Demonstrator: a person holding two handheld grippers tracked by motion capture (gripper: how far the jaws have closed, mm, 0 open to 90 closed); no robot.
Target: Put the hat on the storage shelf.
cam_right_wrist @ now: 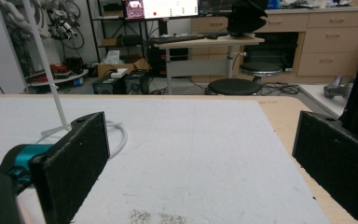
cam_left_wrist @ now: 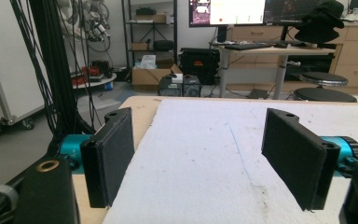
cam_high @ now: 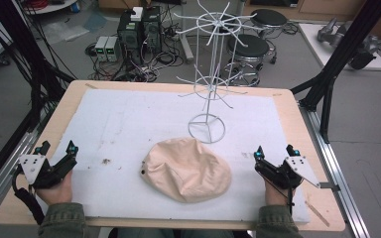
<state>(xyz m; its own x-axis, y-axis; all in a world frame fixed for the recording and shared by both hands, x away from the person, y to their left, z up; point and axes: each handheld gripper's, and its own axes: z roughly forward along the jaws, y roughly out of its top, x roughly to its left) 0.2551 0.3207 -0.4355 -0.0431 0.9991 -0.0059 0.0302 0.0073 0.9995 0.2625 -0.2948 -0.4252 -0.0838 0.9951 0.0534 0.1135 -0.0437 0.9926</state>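
The soft beige fabric cap (cam_high: 186,169) lies crumpled on the white foam mat (cam_high: 129,124) near the front middle of the table, between my two hands and just in front of the ring base of the white wire hanging rack (cam_high: 208,74). I judge it light, limp and easy to wrinkle, so it will sag wherever I lift it; a pinch on its edge, perhaps near the small dark spot at its left rim, looks the surest hold. My left gripper (cam_high: 57,149) rests at the mat's left edge, jaws spread wide, holding nothing. My right gripper (cam_high: 274,151) sits at the right side, equally wide apart and empty, touching nothing but air.
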